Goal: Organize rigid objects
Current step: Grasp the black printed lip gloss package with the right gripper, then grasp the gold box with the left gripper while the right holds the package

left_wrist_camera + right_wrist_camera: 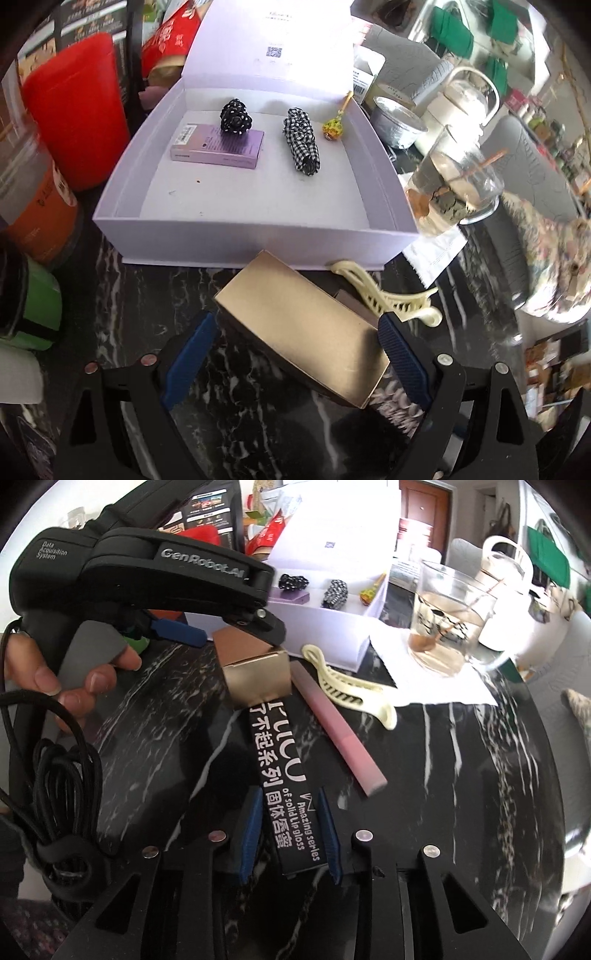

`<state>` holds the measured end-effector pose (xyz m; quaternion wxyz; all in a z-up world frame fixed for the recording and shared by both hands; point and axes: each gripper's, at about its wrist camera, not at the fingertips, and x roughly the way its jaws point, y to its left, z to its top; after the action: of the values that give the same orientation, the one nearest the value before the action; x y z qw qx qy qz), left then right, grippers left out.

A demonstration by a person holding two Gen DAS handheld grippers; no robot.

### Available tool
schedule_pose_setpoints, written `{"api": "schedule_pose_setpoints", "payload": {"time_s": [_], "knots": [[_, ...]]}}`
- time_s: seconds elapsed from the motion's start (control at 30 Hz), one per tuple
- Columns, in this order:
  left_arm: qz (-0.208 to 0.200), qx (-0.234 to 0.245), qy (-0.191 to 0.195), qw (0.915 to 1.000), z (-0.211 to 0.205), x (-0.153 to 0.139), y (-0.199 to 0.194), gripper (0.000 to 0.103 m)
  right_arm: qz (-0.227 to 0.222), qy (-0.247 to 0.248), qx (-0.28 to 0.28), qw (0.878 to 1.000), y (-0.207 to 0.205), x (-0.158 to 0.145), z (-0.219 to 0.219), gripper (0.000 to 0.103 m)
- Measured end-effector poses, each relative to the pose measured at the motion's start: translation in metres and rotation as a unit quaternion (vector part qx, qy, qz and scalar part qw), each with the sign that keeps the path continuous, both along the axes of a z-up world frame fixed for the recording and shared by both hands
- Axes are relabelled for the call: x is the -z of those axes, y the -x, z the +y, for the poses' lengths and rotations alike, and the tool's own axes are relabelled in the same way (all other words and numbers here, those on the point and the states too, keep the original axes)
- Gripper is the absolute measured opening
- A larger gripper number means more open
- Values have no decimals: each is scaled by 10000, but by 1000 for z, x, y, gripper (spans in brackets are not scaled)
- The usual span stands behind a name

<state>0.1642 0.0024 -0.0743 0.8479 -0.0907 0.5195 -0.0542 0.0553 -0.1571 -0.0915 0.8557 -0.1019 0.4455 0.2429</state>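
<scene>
A gold box (303, 328) lies on the black marble table before the open lilac box (255, 236). My left gripper (295, 332) is open, its blue pads on either side of the gold box; it also shows in the right wrist view (236, 631) over the gold box (258, 679). My right gripper (290, 830) is shut on a long black lip-gloss box (284, 794). A pink box (340, 734) and a cream hair claw (351, 694) lie beside it. The lilac box holds a purple box (218, 146), a dotted scrunchie (236, 116), a checked scrunchie (303, 146) and a lollipop (332, 125).
A glass cup (443, 620) with liquid stands on white paper at the right. A red container (74, 110), an orange canister (33, 206) and a green item (33, 306) crowd the left side. A foil tub (399, 122) sits behind the lilac box.
</scene>
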Motion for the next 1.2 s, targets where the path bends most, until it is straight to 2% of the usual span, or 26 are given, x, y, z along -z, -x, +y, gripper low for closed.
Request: {"api": "schedule_pose_setpoints", "payload": {"time_s": [0.03,0.1,0.47,0.67,0.77,0.93,1.03,1.2], "knots": [[24,64,-250,9997,-4,1,2,91,-16,26,61,10000,1,0,-3,28],[22,157,-453,9988,-8,2,7,91,-7,54,231,9997,3,0,-10,27],[-72,309,-271,9991,-14,2,25,91,101,-130,692,9975,14,-1,-34,27],[-31,227,-148,9996,-21,10,16,91,99,-115,841,9963,9,0,-33,28],[-50,188,-108,9998,-22,11,13,91,61,-66,940,9955,9,1,-33,36],[-281,275,-265,9989,-25,10,13,91,80,-68,1047,9944,6,5,-34,37],[-450,392,-228,9980,-25,10,17,84,86,-90,1095,9939,5,7,-35,37],[-398,502,-41,9979,-20,8,21,73,89,-95,1145,9933,7,6,-35,37]]}}
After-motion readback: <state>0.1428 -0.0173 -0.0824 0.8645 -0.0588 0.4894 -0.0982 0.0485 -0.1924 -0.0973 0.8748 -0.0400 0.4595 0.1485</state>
